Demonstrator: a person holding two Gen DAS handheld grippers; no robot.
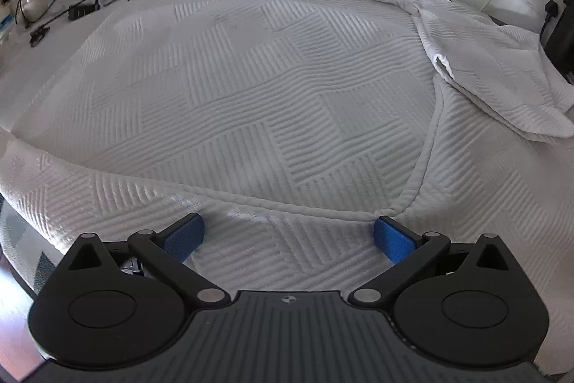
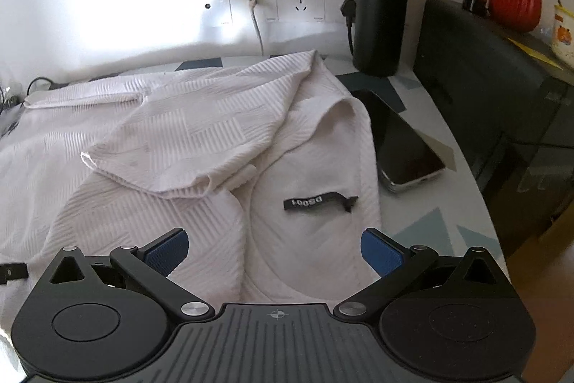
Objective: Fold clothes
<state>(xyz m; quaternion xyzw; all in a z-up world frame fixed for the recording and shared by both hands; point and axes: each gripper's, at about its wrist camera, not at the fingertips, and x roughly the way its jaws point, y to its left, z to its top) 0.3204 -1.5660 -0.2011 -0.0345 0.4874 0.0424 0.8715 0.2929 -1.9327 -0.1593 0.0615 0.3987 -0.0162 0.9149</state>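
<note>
My left gripper (image 1: 288,236) and right gripper (image 2: 274,250), both wide open, empty; white textured T-shirt (image 2: 172,131), probably soft, limp: grip hemmed edges, lower frame.

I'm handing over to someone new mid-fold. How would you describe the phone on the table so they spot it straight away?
Start at the tall black bottle standing against the wall sockets, then come forward along the table. The phone lies flat just beyond the white shirt's right edge, beside the collar with the black label. It is the only glossy dark slab there, screen up, with a pale rim.
</note>
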